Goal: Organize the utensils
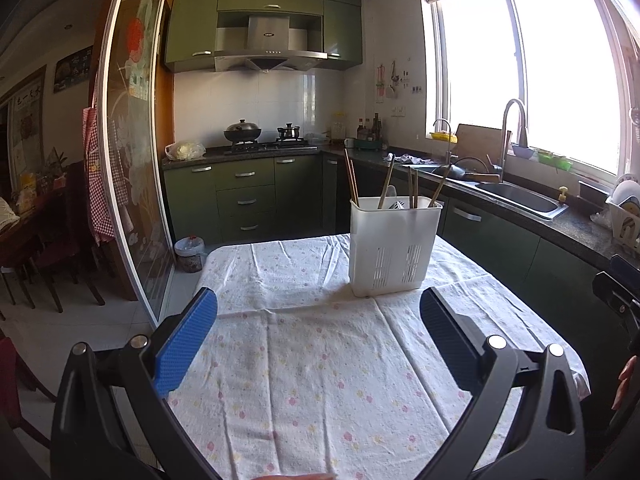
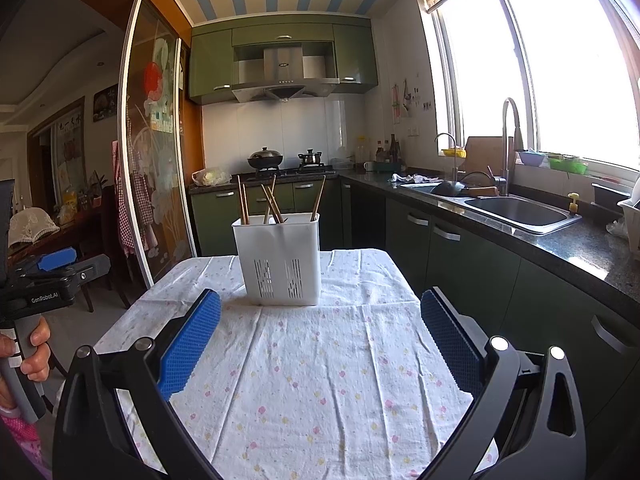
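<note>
A white slotted utensil holder point(image 1: 394, 246) stands upright on the far part of the floral tablecloth point(image 1: 312, 380), with several wooden chopsticks point(image 1: 352, 178) leaning in it. It also shows in the right wrist view point(image 2: 280, 260), chopsticks point(image 2: 272, 202) sticking out of its top. My left gripper point(image 1: 318, 300) is open and empty, held above the cloth short of the holder. My right gripper point(image 2: 320, 302) is open and empty, also short of the holder. The left gripper body point(image 2: 56, 272) shows at the left edge of the right wrist view.
A green counter with a steel sink point(image 2: 520, 210) and tall faucet point(image 2: 510, 144) runs along the right. A glass sliding door point(image 1: 132, 160) stands to the left. A stove with a wok point(image 1: 243, 133) is at the back.
</note>
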Motion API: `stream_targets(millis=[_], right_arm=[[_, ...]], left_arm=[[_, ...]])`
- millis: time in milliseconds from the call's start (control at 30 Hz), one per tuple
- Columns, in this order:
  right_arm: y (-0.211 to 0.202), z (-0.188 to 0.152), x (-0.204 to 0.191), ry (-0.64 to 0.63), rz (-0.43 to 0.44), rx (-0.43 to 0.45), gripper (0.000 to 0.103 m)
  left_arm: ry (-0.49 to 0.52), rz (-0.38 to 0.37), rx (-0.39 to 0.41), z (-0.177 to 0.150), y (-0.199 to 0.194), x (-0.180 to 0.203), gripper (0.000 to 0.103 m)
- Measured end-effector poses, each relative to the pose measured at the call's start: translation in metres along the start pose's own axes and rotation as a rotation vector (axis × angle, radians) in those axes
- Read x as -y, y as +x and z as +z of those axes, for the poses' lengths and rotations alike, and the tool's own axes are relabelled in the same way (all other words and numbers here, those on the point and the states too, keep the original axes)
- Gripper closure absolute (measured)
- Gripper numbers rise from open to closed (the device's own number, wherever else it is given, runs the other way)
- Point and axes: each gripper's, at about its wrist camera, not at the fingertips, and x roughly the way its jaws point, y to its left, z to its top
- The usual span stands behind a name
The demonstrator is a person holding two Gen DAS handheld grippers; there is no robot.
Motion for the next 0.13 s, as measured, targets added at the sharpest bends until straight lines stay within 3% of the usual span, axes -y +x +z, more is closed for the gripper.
stream_targets(millis=[133], right_arm=[[0.0001,0.0005,0.0003,0.000,0.000,0.001,0.004]], left_arm=[[0.003,0.003,-0.020,-0.0012,0.0046,-0.0025,0.007]])
